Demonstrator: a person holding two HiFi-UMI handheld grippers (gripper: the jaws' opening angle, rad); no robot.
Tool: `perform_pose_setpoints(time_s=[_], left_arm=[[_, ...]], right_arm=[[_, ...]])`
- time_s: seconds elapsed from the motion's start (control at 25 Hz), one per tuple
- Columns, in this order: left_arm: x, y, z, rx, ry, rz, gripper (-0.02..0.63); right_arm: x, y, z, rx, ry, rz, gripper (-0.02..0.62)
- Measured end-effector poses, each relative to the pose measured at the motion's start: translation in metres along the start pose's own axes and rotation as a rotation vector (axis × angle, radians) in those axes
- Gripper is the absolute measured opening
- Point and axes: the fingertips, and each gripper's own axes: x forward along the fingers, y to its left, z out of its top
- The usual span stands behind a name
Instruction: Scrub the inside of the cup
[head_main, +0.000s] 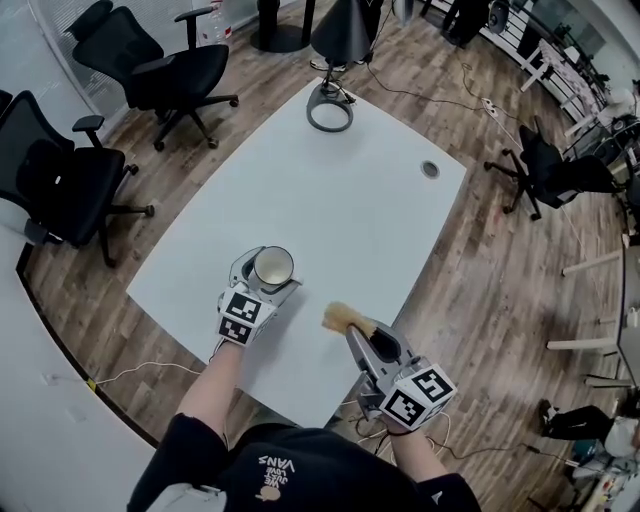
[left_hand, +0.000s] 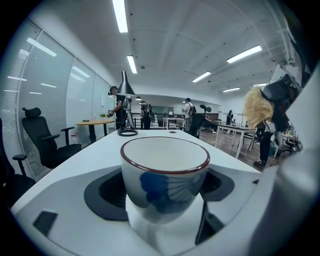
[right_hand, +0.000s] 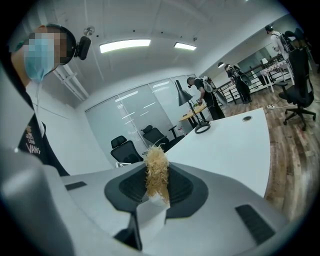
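At the table (head_main: 350, 200) edge, left gripper (head_main: 264, 284) clamps cup (head_main: 273, 265), base hidden; right gripper (head_main: 360, 332) pinches scrubber (head_main: 339, 317).

Cup (head_main: 272, 266): white, red rim, blue motif; upright in L hand-held gripper (head_main: 266, 280).
Scrubber (head_main: 340, 317): tan tuft, R hand-held gripper (head_main: 355, 328), beside cup.

Open-plan office. A large white table (head_main: 350, 190) stands on wood-plank flooring (head_main: 500, 290), with black swivel chairs (head_main: 185, 70) on wheels at its far left. Strip lights (left_hand: 120, 15) line the ceiling, a glass partition (left_hand: 55, 100) runs along the left, and more desks (left_hand: 95, 122) with people (left_hand: 189, 112) standing beside them fill the far end.
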Motion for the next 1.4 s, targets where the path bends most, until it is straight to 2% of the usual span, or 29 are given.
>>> perform_pose_setpoints(time_s=[0.84,1.4], left_arm=[[0.012,0.005,-0.011,-0.077,-0.020,0.024,0.413],[0.011,0.002,-0.013,-0.060,-0.046,-0.004,0.414]], right_arm=[[-0.005,-0.014,-0.008,0.012,0.023,-0.031,0.092],[0.003,-0.008,-0.004,-0.002,0.027,0.001,0.092]])
